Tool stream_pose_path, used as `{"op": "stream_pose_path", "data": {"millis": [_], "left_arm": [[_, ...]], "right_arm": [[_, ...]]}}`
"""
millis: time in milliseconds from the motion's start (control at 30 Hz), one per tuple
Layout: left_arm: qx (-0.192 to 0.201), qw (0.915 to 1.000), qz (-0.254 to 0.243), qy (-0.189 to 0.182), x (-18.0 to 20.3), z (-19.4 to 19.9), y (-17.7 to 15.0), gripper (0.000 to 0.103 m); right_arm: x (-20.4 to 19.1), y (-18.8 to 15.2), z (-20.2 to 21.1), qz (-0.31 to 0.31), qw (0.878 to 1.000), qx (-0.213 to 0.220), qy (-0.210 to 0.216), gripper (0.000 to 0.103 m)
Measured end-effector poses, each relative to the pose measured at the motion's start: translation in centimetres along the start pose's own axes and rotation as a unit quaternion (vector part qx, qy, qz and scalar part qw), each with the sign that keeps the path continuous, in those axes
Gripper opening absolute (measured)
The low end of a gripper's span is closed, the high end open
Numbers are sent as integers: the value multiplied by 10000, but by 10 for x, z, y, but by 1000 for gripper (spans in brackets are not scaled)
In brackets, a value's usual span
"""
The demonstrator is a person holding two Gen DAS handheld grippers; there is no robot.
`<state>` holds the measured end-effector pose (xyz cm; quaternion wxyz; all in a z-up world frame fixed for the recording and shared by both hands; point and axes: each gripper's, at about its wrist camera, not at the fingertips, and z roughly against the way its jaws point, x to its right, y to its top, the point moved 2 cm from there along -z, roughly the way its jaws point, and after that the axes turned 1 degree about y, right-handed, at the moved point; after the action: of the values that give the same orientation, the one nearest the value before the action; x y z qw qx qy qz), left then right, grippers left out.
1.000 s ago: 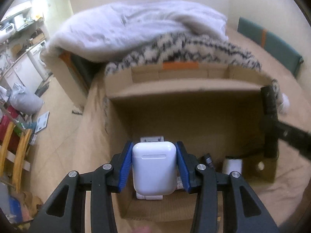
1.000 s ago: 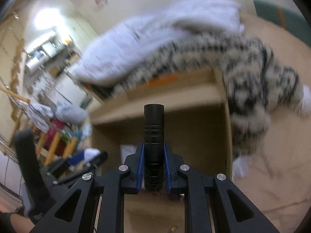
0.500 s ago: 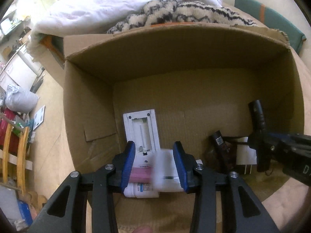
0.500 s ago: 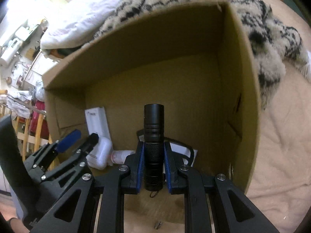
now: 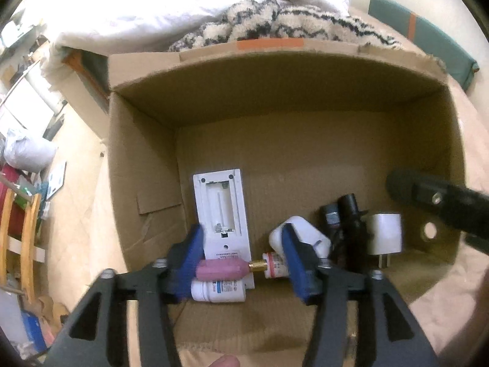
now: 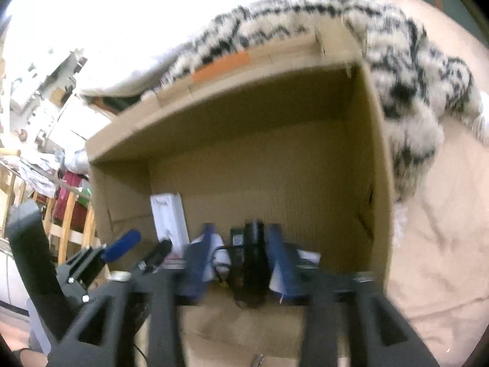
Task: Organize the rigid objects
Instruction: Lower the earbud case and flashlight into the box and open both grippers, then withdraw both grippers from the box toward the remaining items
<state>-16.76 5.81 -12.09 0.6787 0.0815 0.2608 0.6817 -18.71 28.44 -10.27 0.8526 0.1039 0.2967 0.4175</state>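
An open cardboard box [image 5: 275,52] fills both views. In the left wrist view my left gripper [image 5: 241,260] hangs low inside it, jaws opening, gripping nothing. The white earbud case [image 5: 308,235] lies loose on the box floor, just behind the right-hand finger. In the blurred right wrist view my right gripper [image 6: 241,257] is opening too. The black flashlight [image 6: 253,253] stands between its spread blue pads [image 6: 279,257], and the left pad is clear of it. The left wrist view shows the same flashlight [image 5: 351,223] down in the box, and the right gripper's tip [image 5: 443,205] at the right.
On the box floor lie a white device with an open battery bay [image 5: 220,214], a pink cylinder with a gold tip [image 5: 220,269], two small white bottles [image 5: 217,290] and a white plug adapter [image 5: 383,237]. A patterned fleece blanket [image 6: 412,76] and white bedding lie behind the box.
Both grippers sank into the box. The left let go of the white case, which now lies on the floor. The right jaws spread off the flashlight.
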Motion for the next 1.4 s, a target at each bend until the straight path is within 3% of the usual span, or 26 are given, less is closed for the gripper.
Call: {"op": "stream_pose_path", "data": {"millis": [33,133,200,900,1400], "left_arm": [[-8,10000,43,-10,1,5,-1,60],[46,9999,-20,-110,2,18,-3,75],[61,9999,5,-159,3,25,-2,84],[253,9986,456,72,-47,84,-29,88],[295,9955,901,-34,-77,104,-63,88]], "right_arm": [[0,2,5,-53,9999,101,69,89],[0,5,10,-127,9997,172,138,90],[-1,7,12,-161,9995,247,134,100],[-8,-9,57,-185,9975,661,159,103],[-18,-48,69,-173,9986,485,149,103]]}}
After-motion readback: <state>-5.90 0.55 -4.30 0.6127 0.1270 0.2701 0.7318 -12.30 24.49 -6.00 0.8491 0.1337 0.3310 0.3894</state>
